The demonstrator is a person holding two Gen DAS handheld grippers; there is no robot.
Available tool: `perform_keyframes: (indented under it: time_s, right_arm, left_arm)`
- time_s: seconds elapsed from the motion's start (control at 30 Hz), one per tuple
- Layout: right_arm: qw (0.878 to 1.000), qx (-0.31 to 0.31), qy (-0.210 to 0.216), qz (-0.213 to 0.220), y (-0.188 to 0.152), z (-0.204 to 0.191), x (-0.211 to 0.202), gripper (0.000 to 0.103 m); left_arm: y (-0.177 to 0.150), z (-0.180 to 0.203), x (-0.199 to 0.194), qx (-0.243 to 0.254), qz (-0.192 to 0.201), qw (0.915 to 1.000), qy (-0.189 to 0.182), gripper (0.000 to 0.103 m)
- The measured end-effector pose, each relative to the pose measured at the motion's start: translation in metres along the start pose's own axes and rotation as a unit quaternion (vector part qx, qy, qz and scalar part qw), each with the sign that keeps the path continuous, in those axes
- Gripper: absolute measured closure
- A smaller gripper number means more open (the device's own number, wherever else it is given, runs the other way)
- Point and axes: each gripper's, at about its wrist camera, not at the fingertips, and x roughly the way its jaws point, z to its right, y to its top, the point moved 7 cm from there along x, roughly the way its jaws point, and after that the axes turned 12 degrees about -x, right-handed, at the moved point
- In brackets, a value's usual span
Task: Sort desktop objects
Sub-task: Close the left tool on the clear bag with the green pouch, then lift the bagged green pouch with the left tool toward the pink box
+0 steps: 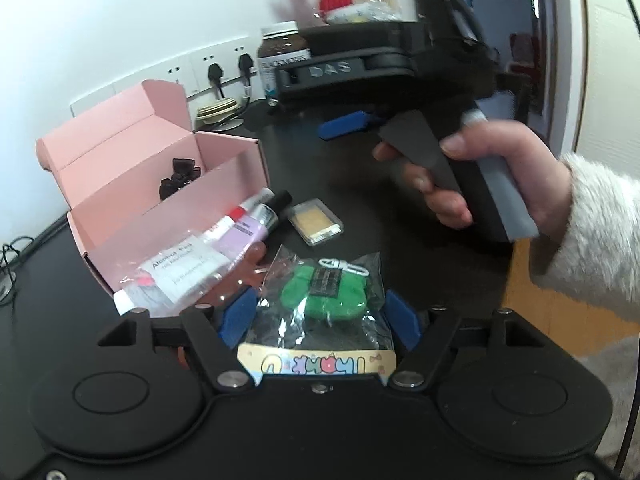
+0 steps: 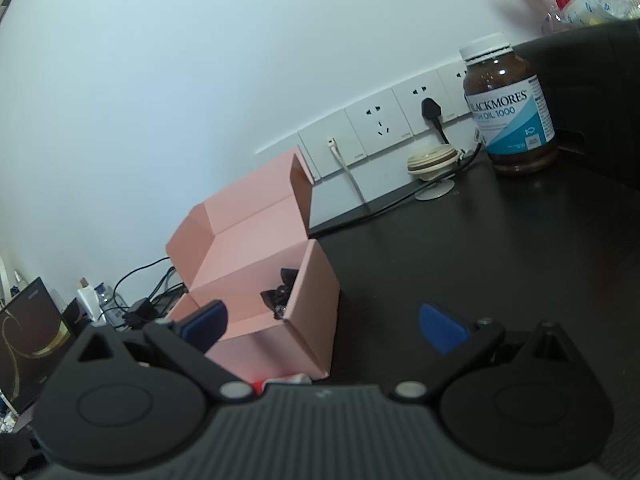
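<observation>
A: How does the left claw (image 1: 320,316) stand?

B: Its blue pads (image 1: 236,316) sit either side of a clear bag (image 1: 320,300) with a green toy (image 1: 320,298) inside. Whether they press the bag or only flank it cannot be told. The bag's printed card strip lies at 6 o'clock, hard against the claw's body.

A: And around it?

B: At 10 o'clock from the bag lies a packet (image 1: 184,272) marked "Alcohol Pad", with a few tubes (image 1: 256,216) beside it, leaning at the front wall of the pink box (image 1: 168,200). At 12 o'clock a small clear case (image 1: 316,222) with a tan insert rests flat on the black counter (image 1: 332,164), apart from the bag.

A: What is in the box?

B: Its lid is up, and a dark clip (image 1: 178,178) lies inside near the right wall.

A: The right claw?

B: In the left view it hangs at 1 o'clock, held by a hand (image 1: 480,176) in a fluffy pale sleeve. In its own view the right claw (image 2: 324,326) is spread wide and holds nothing; the box (image 2: 256,280) shows between its pads, toward 11 o'clock, with the clip (image 2: 282,292) visible in it.

A: Farther back?

B: A brown bottle (image 2: 512,108) stands upright at 1 o'clock near the wall sockets (image 2: 380,124), with a small round beige stand (image 2: 434,162) just beside it at 9 o'clock.
</observation>
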Motion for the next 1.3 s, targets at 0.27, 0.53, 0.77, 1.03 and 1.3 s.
perform_keyframes:
  time_s: [0.27,0.53,0.77,1.03,1.3]
  right_arm:
    - [1.0,0.003,-0.001,0.001,0.0,0.0,-0.001,0.001]
    - [1.0,0.004,0.002,0.0,0.0,0.001,0.0,0.001]
    - [1.0,0.005,0.002,0.001,0.0,0.001,-0.001,0.001]
    - [1.0,0.006,0.003,0.002,-0.001,0.001,-0.001,0.001]
    - [1.0,0.009,-0.001,0.001,0.0,0.002,-0.001,0.001]
  left_arm:
    - [0.002,0.004,0.009,-0.005,-0.007,0.9997,-0.022,0.024]
    - [0.0,0.013,0.013,-0.002,-0.012,0.9988,-0.047,0.037]
    - [-0.001,0.019,0.014,0.005,-0.008,0.9983,-0.057,0.058]
    - [0.0,0.016,0.005,0.017,0.019,0.9994,-0.025,0.063]
    - [0.021,-0.006,-0.016,0.001,0.055,0.9984,0.007,0.064]
